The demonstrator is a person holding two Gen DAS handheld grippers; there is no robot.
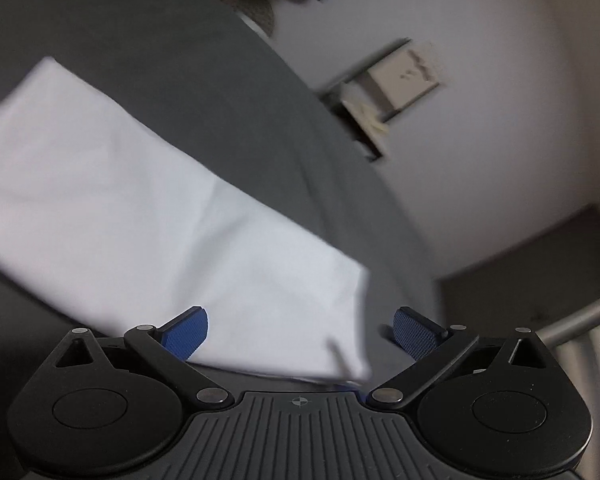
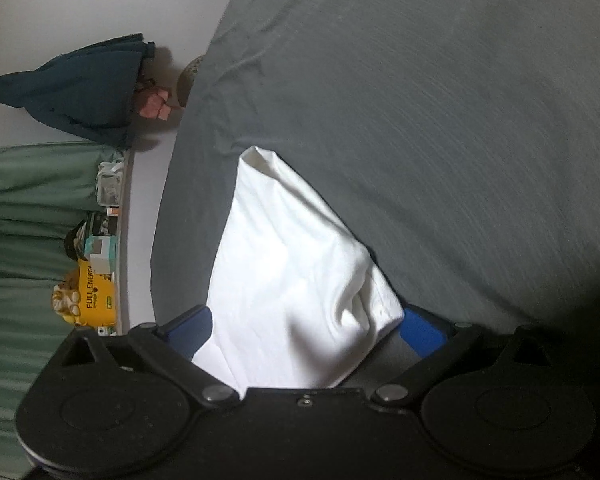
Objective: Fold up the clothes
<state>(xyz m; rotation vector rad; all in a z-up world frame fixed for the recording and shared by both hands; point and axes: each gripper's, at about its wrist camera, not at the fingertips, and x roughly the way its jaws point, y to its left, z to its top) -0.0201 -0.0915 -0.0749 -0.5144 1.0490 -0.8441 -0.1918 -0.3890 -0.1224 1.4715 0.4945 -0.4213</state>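
A dark blue garment (image 2: 72, 88) hangs on the white wall (image 2: 60, 8). Beneath it, a green curtain (image 2: 24, 200) sits beside a yellow box (image 2: 94, 296) and small cartons (image 2: 100, 248).

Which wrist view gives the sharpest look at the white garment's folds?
The right wrist view: the white garment is in focus there, with its bunched folds near the right claw readable. The left wrist view shows the same garment as a broad, motion-blurred sheet with little crease detail.
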